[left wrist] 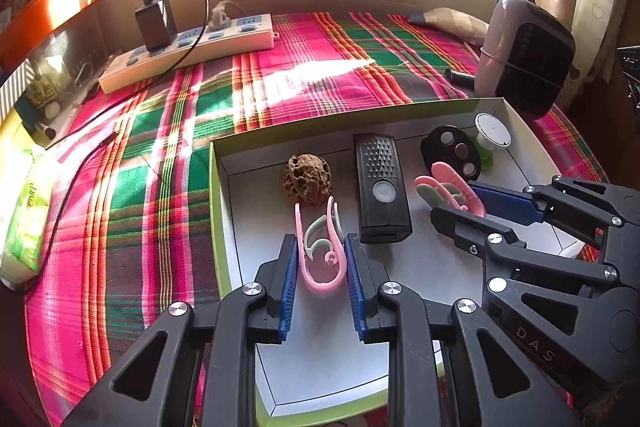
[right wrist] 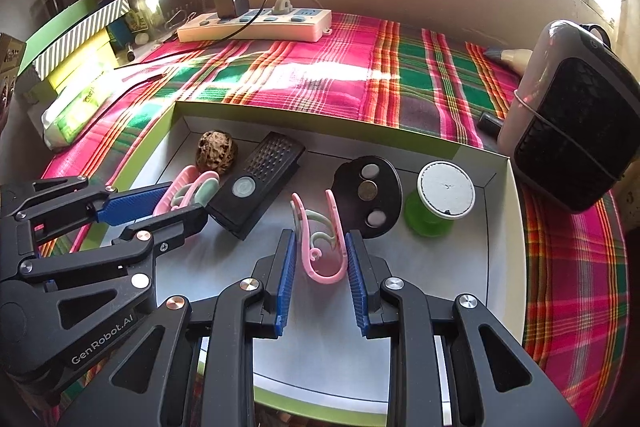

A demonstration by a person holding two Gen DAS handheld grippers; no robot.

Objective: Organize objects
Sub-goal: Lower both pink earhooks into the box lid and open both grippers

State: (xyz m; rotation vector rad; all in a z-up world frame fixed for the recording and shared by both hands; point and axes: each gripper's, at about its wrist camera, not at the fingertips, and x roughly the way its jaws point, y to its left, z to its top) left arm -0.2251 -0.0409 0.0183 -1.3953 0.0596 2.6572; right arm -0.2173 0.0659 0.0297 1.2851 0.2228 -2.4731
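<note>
A shallow white box with green sides (left wrist: 219, 211) (right wrist: 516, 227) lies on the plaid cloth. My left gripper (left wrist: 321, 241) (right wrist: 184, 203) is shut on a pink and pale-green clip (left wrist: 320, 281) (right wrist: 182, 183), held just above the box floor near a walnut (left wrist: 306, 179) (right wrist: 216, 149). My right gripper (right wrist: 320, 237) (left wrist: 456, 201) is shut on a second pink and green clip (right wrist: 322, 277) (left wrist: 444, 175) over the box's middle. The two grippers sit side by side, on either side of a black remote (left wrist: 382, 187) (right wrist: 256, 183).
Also in the box are a black oval holder with round discs (right wrist: 368, 195) (left wrist: 452, 151) and a green spool with a white top (right wrist: 440, 199) (left wrist: 490, 135). A small heater (right wrist: 572, 131), a power strip (right wrist: 256, 23) with a charger, and tissue packs (left wrist: 24, 223) surround the box.
</note>
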